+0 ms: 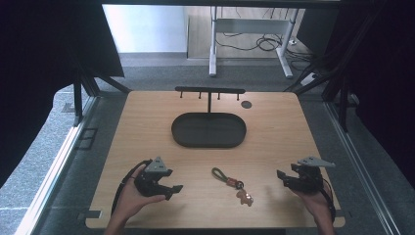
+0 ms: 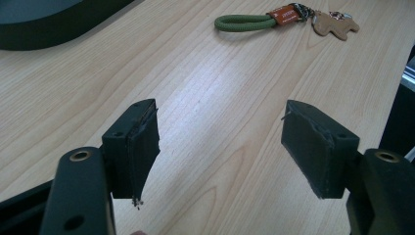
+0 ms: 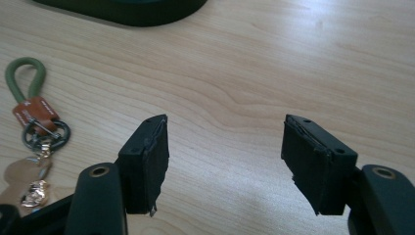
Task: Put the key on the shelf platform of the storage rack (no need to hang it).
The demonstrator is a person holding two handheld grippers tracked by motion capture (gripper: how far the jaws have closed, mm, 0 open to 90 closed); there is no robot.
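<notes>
We held both grippers parted and empty; the keychain (image 1: 233, 184) lay on the table (image 1: 147, 122) between the left gripper (image 1: 171, 188) and right gripper (image 1: 282, 176), long axis running far-left to near-right, nearer the right.

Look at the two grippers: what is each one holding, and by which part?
Nothing is held. The left gripper and right gripper both stand open over bare table; the keychain lies untouched between them.

keychain (image 3: 30, 142): charm cut by left edge | tray (image 2: 49, 22): mostly cropped
</notes>
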